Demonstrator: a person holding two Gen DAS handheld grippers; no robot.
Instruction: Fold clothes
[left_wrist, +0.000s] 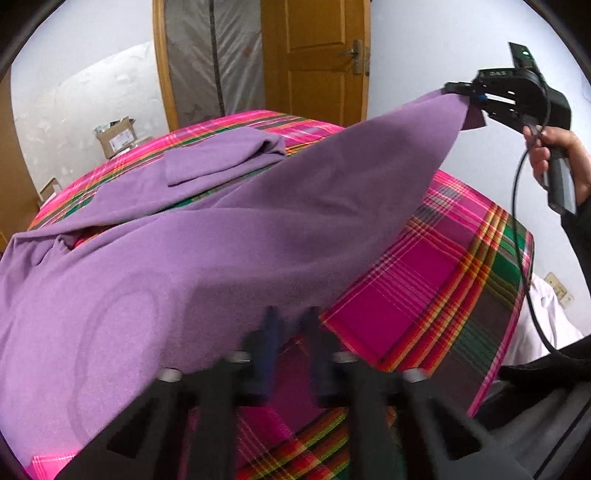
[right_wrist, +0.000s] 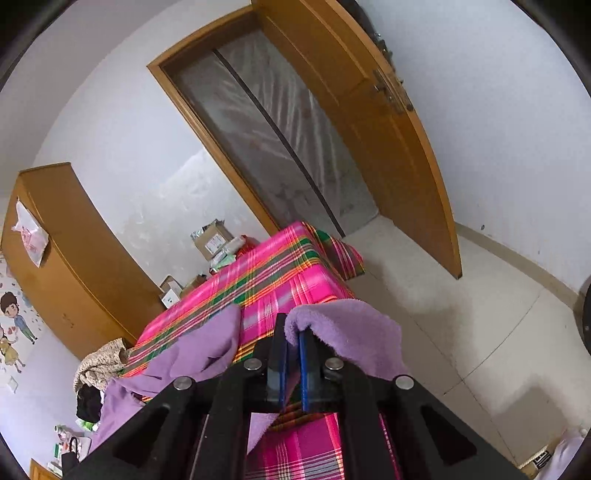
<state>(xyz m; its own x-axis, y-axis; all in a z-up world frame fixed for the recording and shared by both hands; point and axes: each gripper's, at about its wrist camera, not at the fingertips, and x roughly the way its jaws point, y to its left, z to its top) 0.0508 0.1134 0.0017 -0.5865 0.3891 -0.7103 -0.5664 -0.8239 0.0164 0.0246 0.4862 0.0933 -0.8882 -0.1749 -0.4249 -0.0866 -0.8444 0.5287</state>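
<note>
A purple garment (left_wrist: 258, 221) lies spread over a bed with a pink plaid sheet (left_wrist: 424, 288). One sleeve (left_wrist: 221, 155) is folded across it at the far side. My left gripper (left_wrist: 291, 317) is at the garment's near hem, blurred, its fingertips tucked into the cloth edge and shut on it. Held by a hand (left_wrist: 554, 155), my right gripper (left_wrist: 467, 96) is shut on a corner of the garment and holds it high above the bed's right side, so the cloth rises in a taut slope. In the right wrist view that corner (right_wrist: 351, 332) drapes over the right gripper (right_wrist: 292, 332).
An open wooden door (left_wrist: 314, 55) and plastic-covered doorway stand beyond the bed. Cardboard boxes (left_wrist: 116, 134) sit by the far wall. A wooden wardrobe (right_wrist: 74, 240) and a pile of clothes (right_wrist: 99, 362) are left of the bed. Tiled floor (right_wrist: 461, 314) lies to the right.
</note>
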